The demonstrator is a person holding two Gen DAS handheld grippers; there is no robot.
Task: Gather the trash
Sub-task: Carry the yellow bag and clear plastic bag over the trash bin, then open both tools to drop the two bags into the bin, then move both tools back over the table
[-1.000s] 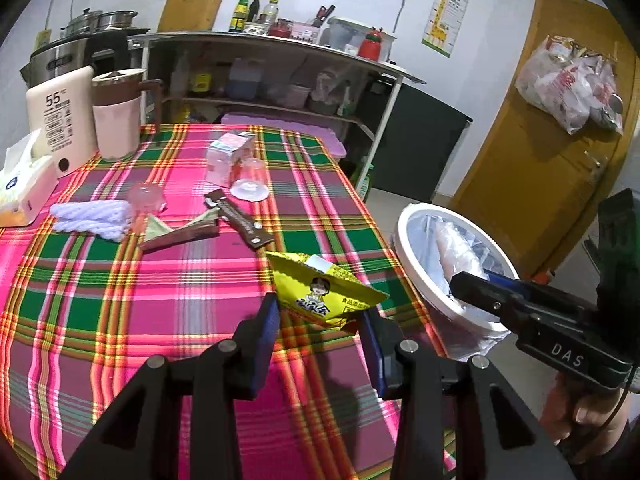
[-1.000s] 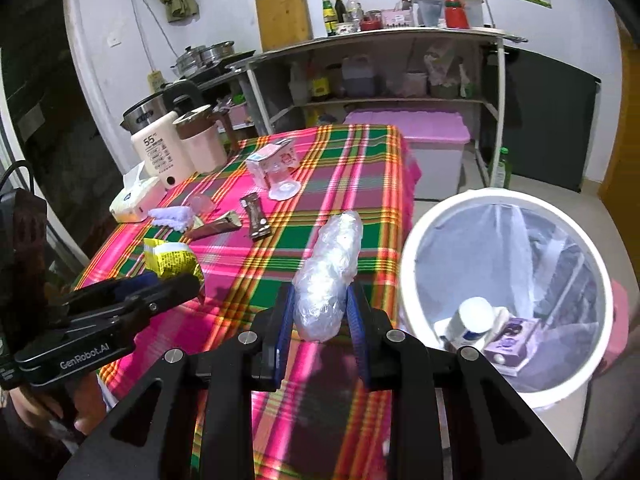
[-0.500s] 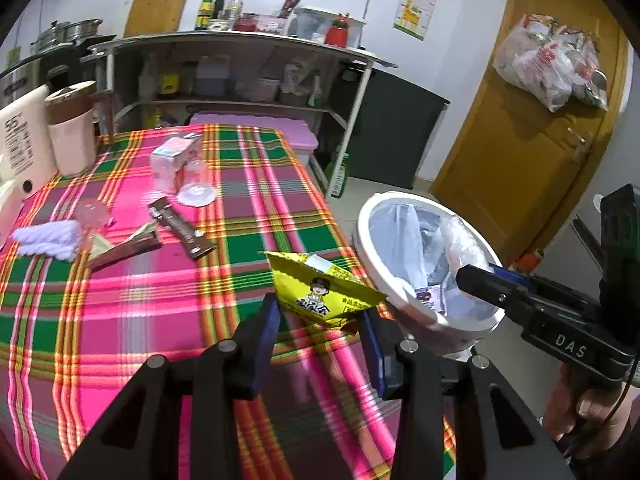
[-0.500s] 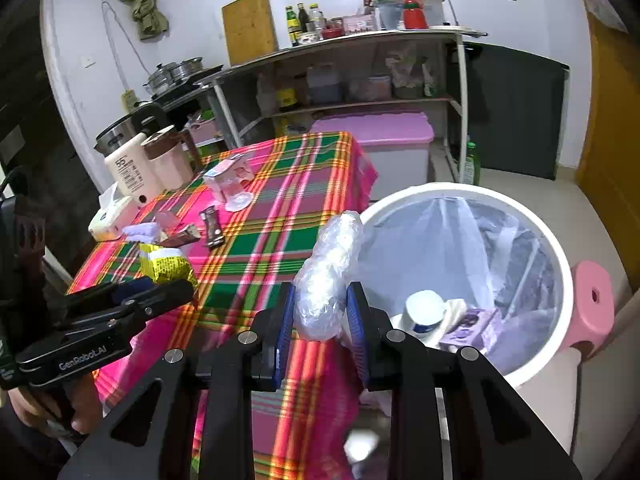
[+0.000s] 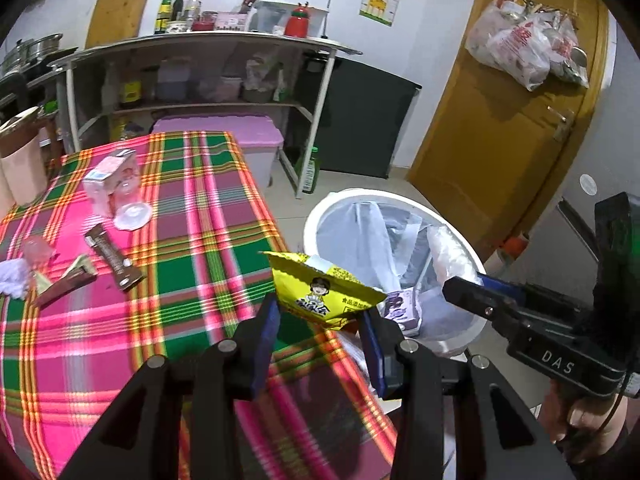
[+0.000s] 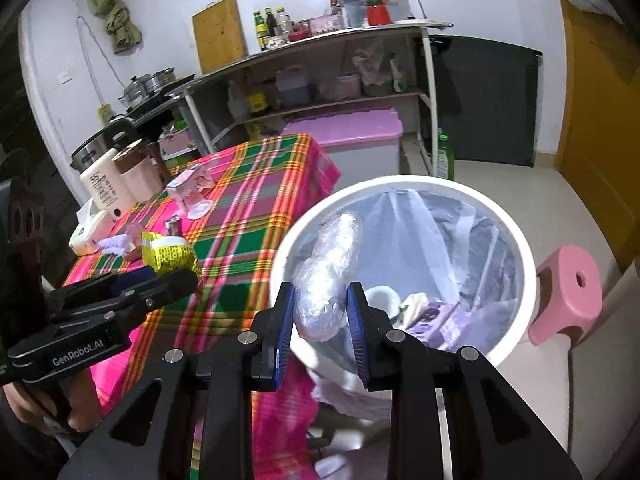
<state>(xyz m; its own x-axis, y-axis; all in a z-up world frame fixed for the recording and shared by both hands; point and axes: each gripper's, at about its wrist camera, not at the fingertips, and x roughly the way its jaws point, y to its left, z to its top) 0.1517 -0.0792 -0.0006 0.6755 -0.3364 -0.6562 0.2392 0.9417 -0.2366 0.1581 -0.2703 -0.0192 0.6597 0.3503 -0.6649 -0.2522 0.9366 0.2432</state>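
Note:
My left gripper [image 5: 320, 320] is shut on a yellow snack bag [image 5: 320, 288] and holds it over the table's right edge, beside the white trash bin [image 5: 320, 216]. The bag also shows in the right wrist view [image 6: 168, 254]. My right gripper [image 6: 320, 312] is shut on a crumpled clear plastic wrap [image 6: 328, 268] and holds it above the bin's near rim [image 6: 288, 248]. The bin has a clear liner and holds a purple carton [image 6: 440, 316] and a white lid. The right gripper also shows in the left wrist view [image 5: 464, 288].
The plaid tablecloth [image 5: 200, 248] carries two brown wrappers [image 5: 114, 256], a pink carton [image 5: 108, 180], a clear cup [image 5: 130, 204], a white cloth and a kettle [image 6: 136, 174]. A pink stool [image 6: 568, 292] stands right of the bin. Shelves and a door lie behind.
Both grippers have moved right, away from the table middle toward the bin. The plastic wrap now hangs over the bin's rim; the snack bag sits at the table's edge beside the bin.

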